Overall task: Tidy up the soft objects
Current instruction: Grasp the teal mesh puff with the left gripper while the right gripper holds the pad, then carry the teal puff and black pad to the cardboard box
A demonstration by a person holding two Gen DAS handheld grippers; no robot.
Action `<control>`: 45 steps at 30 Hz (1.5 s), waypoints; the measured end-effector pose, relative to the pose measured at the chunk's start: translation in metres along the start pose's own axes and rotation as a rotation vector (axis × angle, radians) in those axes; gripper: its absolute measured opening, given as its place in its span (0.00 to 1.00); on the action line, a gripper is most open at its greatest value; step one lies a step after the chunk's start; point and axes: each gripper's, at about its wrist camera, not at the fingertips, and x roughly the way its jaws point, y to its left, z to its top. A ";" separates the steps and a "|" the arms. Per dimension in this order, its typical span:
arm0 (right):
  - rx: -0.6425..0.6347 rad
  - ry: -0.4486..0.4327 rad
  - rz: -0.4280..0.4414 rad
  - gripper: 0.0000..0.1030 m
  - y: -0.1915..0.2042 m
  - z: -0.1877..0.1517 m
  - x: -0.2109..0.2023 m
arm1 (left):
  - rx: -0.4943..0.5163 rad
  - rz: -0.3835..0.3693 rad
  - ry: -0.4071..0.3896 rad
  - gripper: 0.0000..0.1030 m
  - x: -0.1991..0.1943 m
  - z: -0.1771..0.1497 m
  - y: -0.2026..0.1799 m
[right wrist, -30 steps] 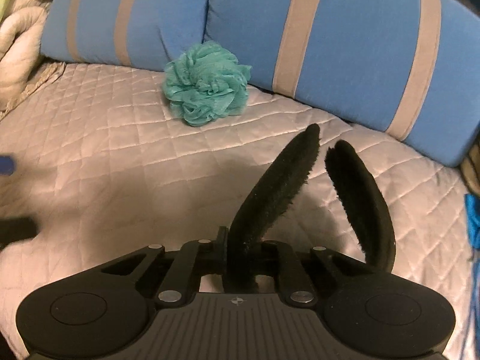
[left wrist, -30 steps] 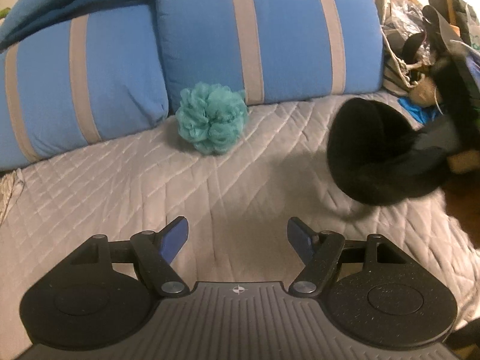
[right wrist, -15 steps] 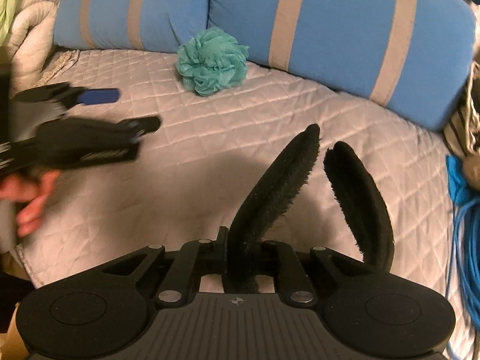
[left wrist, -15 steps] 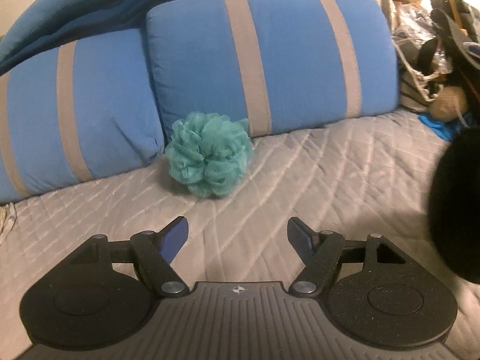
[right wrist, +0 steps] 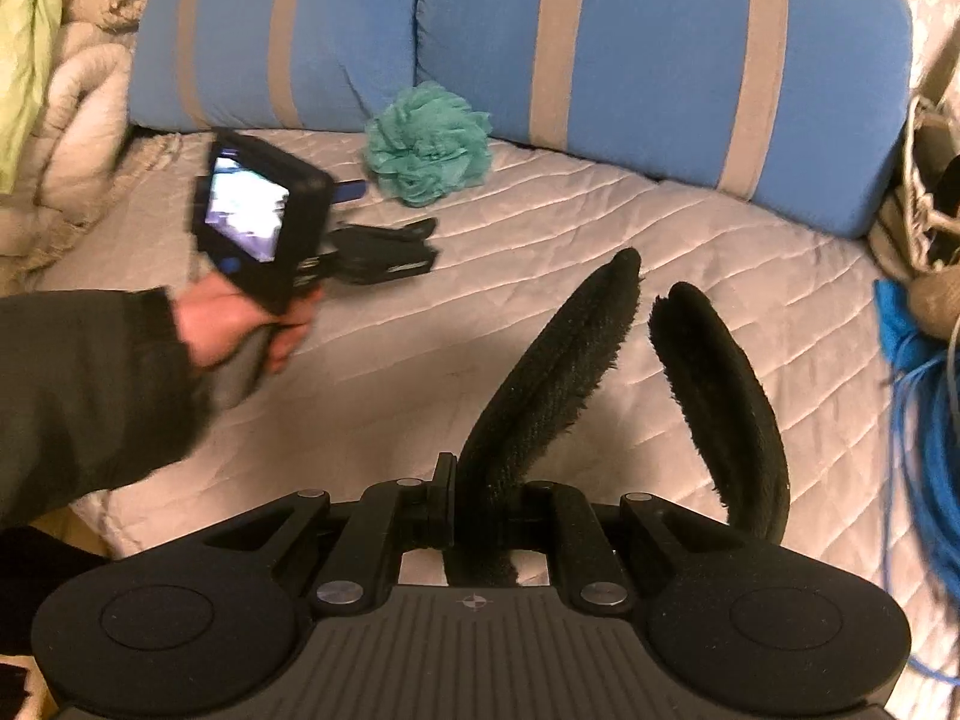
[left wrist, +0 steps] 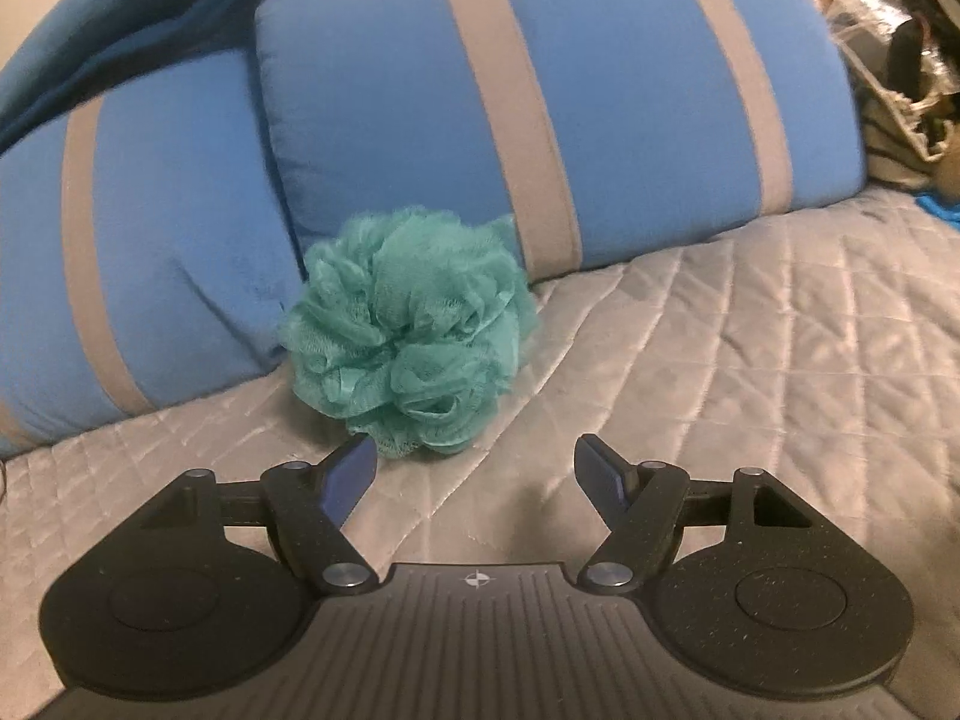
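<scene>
The teal mesh pouf (left wrist: 411,333) sits on the quilted bed cover (left wrist: 750,360), resting against the foot of the blue striped pillows (left wrist: 630,90), where two pillows meet. The left tool (left wrist: 474,474) hovers low over the bed just short of the pouf, its two blue-padded fingers (left wrist: 351,471) spread wide; the left finger's tip lies close under the pouf's lower edge, but nothing is between the fingers. From the right wrist view the same left tool (right wrist: 384,222) shows with the person's left hand (right wrist: 240,324) on its grip, pointing at the pouf (right wrist: 429,144) from the side away from the pillows.

The pouf is a roundish ball of gathered netting, ruffled into many folds, with no clear long axis and no end that points anywhere.

The right tool (right wrist: 480,516) is pressed together on a black fleecy piece (right wrist: 552,372), pinching it at its lower end. This piece is held above the bed, well apart from the pouf and farther from the pillows. It looks like a soft, furry band folded into two long lobes: the pinched lobe rises from the tool and leans toward the pillows, while the second lobe (right wrist: 720,396) curves up beside it on the right, apart from the first at the tips. Its long axis runs away from the tool toward the pillows. What kind of garment it is cannot be told.
</scene>
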 end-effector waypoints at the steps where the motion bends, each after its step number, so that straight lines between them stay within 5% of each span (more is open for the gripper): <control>1: 0.000 0.000 0.006 0.13 0.001 0.000 0.000 | -0.006 0.006 0.012 0.70 0.005 0.002 0.000; 6: -0.004 -0.009 0.020 0.13 0.002 0.002 -0.003 | 0.018 0.013 -0.050 0.70 0.019 0.010 -0.004; 11: 0.000 -0.009 0.036 0.13 0.002 0.002 -0.004 | 0.006 0.032 -0.023 0.68 0.042 0.018 -0.007; 13: -0.003 -0.003 0.036 0.13 0.003 0.001 -0.002 | 0.002 0.044 -0.017 0.52 0.044 0.019 -0.008; 15: -0.007 0.000 0.035 0.13 0.005 0.001 -0.002 | -0.009 0.061 -0.004 0.22 0.045 0.019 -0.007; 18: -0.007 0.007 0.034 0.13 0.005 0.000 0.000 | -0.067 0.050 0.016 0.08 0.041 0.018 0.003; 45: -0.004 0.116 -0.056 0.13 0.009 -0.021 0.035 | -0.084 -0.056 0.196 0.05 -0.141 -0.043 0.016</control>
